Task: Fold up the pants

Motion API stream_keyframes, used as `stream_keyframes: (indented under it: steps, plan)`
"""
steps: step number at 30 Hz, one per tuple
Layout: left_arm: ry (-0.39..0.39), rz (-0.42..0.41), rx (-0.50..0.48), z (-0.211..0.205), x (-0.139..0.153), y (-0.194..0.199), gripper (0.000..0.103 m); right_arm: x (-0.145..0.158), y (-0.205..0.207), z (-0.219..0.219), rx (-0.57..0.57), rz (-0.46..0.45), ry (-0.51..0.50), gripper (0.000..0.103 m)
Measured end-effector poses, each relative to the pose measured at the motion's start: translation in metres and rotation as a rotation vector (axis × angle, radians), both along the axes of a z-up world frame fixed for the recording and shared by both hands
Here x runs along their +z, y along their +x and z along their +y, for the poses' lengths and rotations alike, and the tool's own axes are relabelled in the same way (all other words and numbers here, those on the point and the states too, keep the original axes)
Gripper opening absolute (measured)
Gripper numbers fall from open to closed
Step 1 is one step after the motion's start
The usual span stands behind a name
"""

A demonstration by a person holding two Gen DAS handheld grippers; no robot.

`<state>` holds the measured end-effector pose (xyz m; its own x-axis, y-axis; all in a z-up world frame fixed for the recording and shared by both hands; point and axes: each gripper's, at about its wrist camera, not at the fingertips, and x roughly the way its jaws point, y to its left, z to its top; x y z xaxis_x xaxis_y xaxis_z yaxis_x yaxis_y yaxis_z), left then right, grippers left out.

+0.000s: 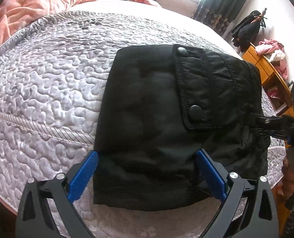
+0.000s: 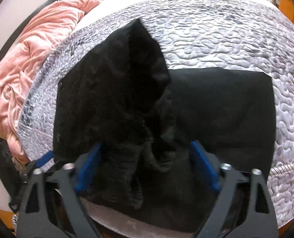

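Observation:
Black pants lie folded on the grey quilted bedspread, a snap-buttoned pocket flap facing up. My left gripper stands open at the pants' near edge. One blue fingertip is at the left side edge and the other rests on the cloth. In the right wrist view, the pants lie flat on the right and rise in a peaked fold on the left. My right gripper is open, with bunched cloth between its fingers. A blue fingertip of the left gripper shows at the lower left.
A pink blanket is heaped at the far left of the bed. An orange wooden cabinet with clothes and a black bag stands beyond the bed's right side. The bed's near edge runs just below both grippers.

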<state>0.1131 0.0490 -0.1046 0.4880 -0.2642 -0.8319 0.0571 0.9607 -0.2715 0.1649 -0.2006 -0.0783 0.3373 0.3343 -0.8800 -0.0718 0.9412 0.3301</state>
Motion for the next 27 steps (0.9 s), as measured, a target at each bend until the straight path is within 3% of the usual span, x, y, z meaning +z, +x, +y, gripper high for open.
stream_keyframes:
  steps: [3,7,16,21,27]
  plan:
    - [-0.007,0.001,0.006,0.004,-0.001,-0.001,0.099,0.000,-0.002,0.009,0.035,-0.012,0.026,0.047]
    - [-0.003,-0.005,0.016,0.007,0.002,-0.002,0.099,0.008,-0.005,0.009,0.045,-0.041,0.039,0.025]
    - [0.019,-0.083,-0.008,-0.001,0.034,-0.007,0.099,0.054,-0.025,-0.013,0.065,-0.110,0.179,0.019]
    - [0.014,-0.137,-0.044,-0.012,0.055,-0.014,0.099,0.083,-0.037,-0.032,0.055,-0.173,0.201,0.019]
    - [0.000,-0.181,-0.087,-0.026,0.075,-0.019,0.099,0.090,-0.048,-0.065,-0.006,-0.197,0.175,0.019]
